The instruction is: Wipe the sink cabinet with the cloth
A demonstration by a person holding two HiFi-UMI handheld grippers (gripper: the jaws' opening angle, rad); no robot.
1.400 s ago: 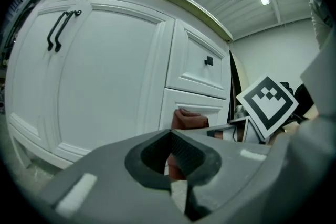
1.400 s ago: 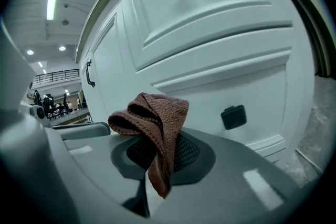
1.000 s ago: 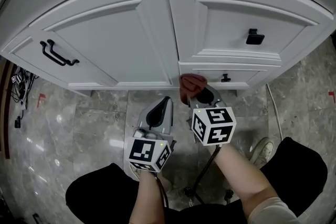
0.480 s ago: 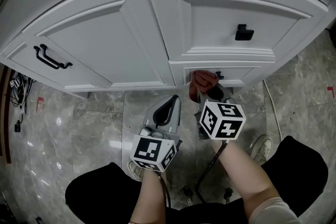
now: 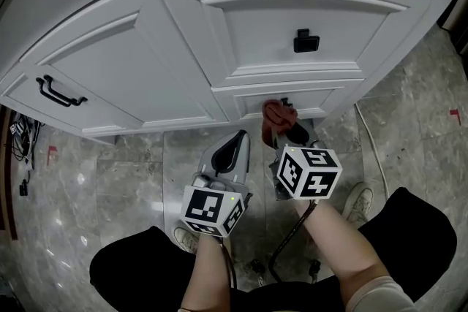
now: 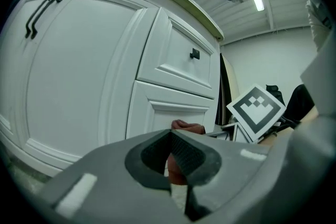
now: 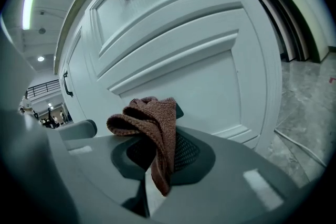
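Note:
The white sink cabinet (image 5: 146, 77) fills the upper head view. My right gripper (image 5: 282, 128) is shut on a reddish-brown cloth (image 5: 278, 112), which presses on the low drawer front under the square black knob (image 5: 306, 41). In the right gripper view the cloth (image 7: 152, 120) bunches over the shut jaws of the right gripper (image 7: 157, 162), close to the cabinet panel (image 7: 173, 50). My left gripper (image 5: 234, 142) hangs beside it to the left, shut and empty, short of the door. In the left gripper view the left gripper (image 6: 170, 139) shows closed jaws, with the cloth (image 6: 187, 126) beyond.
A black bar handle (image 5: 60, 91) sits on the far left door. Grey marble floor (image 5: 110, 179) lies below. A white shoe (image 5: 358, 202) and a thin cable (image 5: 368, 146) are at the right, loose cords (image 5: 18, 150) at the left edge.
The right gripper has slid the cloth rightward along the low drawer front, from its left edge to about its middle. The left gripper has stayed shut beside it.

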